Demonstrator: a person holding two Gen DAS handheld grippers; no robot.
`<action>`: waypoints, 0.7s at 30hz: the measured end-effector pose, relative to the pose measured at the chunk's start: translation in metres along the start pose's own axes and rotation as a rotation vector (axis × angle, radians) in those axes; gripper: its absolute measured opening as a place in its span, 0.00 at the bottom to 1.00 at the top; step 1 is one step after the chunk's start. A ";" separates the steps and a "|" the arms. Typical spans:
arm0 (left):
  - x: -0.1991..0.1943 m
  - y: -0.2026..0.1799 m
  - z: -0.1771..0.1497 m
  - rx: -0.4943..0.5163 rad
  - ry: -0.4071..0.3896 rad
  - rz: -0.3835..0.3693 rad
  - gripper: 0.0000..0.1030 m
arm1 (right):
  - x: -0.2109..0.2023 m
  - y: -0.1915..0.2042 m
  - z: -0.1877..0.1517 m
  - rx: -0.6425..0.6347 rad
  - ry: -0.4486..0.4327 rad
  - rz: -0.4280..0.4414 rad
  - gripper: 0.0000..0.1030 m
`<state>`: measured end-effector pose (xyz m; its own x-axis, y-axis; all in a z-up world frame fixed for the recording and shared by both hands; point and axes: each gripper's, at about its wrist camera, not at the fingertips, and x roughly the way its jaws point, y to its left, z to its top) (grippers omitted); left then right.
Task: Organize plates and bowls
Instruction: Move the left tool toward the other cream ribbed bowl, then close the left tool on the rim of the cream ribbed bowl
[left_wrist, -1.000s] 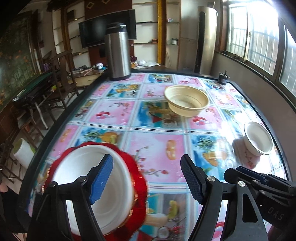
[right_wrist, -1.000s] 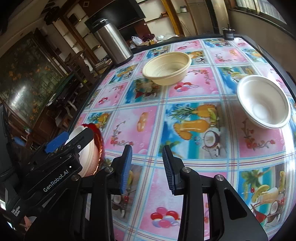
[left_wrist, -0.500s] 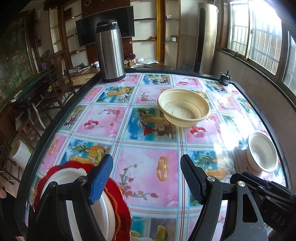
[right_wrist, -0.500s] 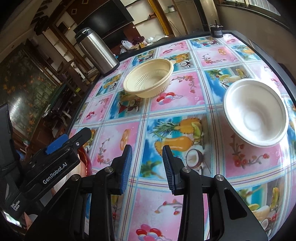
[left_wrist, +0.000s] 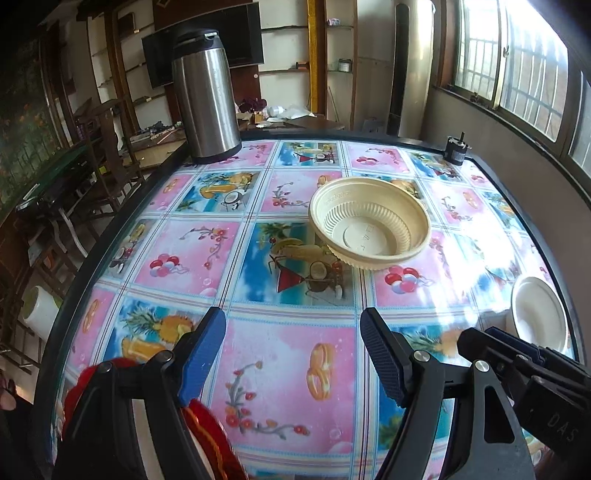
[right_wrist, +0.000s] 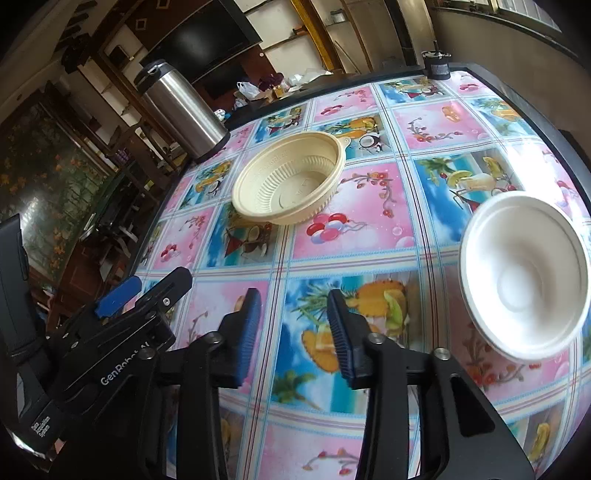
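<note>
While both tongs (left_wrist: 291, 354) (right_wrist: 293, 325) gape empty — right just widening — cream bowl (left_wrist: 369, 225), flask (left_wrist: 205, 92) ahead; red plate (left_wrist: 207, 435) seemingly underneath.

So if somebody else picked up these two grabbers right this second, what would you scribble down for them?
Left gripper: jaws open, nothing between them.
Right gripper: jaws have just been opening, nothing between them.
Beige ribbed bowl sits mid-table; white bowl sits apart, near the right edge; red-rimmed plate lies at the near left edge, under the left gripper.
Done: nothing stacked that I can see.
Left: gather both bowls and the plate together.
</note>
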<state>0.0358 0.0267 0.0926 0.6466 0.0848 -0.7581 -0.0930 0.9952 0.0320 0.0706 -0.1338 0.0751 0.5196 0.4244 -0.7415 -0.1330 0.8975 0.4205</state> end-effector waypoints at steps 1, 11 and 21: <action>0.003 0.000 0.004 0.005 0.006 -0.001 0.73 | 0.003 0.000 0.003 0.000 0.002 0.000 0.44; 0.042 0.013 0.054 -0.067 0.095 -0.095 0.73 | 0.030 -0.008 0.057 0.036 -0.024 -0.024 0.44; 0.105 0.014 0.090 -0.116 0.178 -0.126 0.73 | 0.077 -0.023 0.090 0.104 0.022 -0.045 0.44</action>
<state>0.1707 0.0540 0.0718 0.5156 -0.0604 -0.8547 -0.1131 0.9840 -0.1378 0.1895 -0.1331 0.0556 0.5041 0.3874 -0.7719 -0.0212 0.8990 0.4373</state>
